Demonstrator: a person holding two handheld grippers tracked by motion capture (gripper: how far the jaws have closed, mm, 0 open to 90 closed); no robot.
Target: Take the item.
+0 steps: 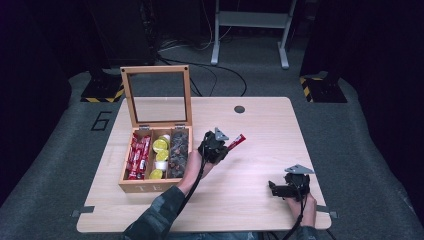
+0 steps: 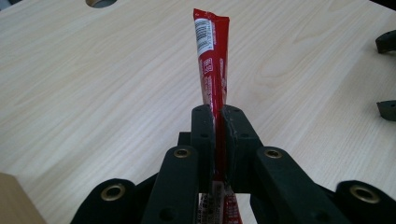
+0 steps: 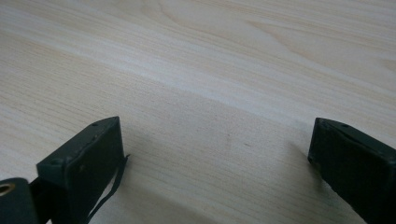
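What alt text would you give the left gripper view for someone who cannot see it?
Two black jaws of the left tool are clamped shut on a long red sachet, which points away over a pale wooden table. The tips of the other tool show at the right edge.

A large dark numeral "6" is marked on the grey floor, just left of the tabletop's far left corner. The front wall of the wooden box bears pale letters, of which "TE" can be made out. The red sachet carries a white panel with a barcode and fine print, too small to read.
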